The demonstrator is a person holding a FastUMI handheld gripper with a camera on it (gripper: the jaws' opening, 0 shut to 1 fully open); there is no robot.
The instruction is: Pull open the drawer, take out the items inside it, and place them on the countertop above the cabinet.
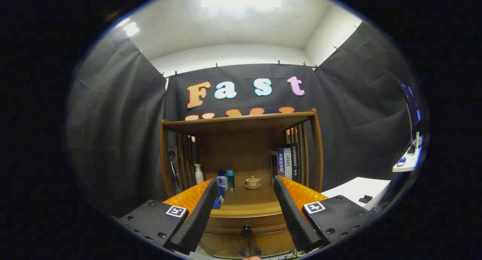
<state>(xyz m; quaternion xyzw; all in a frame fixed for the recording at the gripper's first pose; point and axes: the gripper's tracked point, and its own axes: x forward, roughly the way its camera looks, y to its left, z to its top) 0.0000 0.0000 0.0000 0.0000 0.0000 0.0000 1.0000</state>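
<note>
- The gripper [245, 184] is hovering in front of the cabinet, its fingers spread wide and holding nothing.
- The drawer [244, 223] is sitting closed under the counter's [248, 205] front edge, its knob [246, 228] between the fingers.
- What is inside is hidden.
- Bottles [222, 180] are standing toward the counter's back left, a small lidded cup [253, 182], probably on a saucer, mid-back, books [287, 164] back right.

A recording booth dressed as a home corner: black cloth [113, 132] clipped up as walls under a white ceiling [233, 26], 1 wooden cabinet [241, 154] holding books [288, 163], bottles [222, 180] and a teacup [253, 182], beside a white desk [357, 188].
</note>
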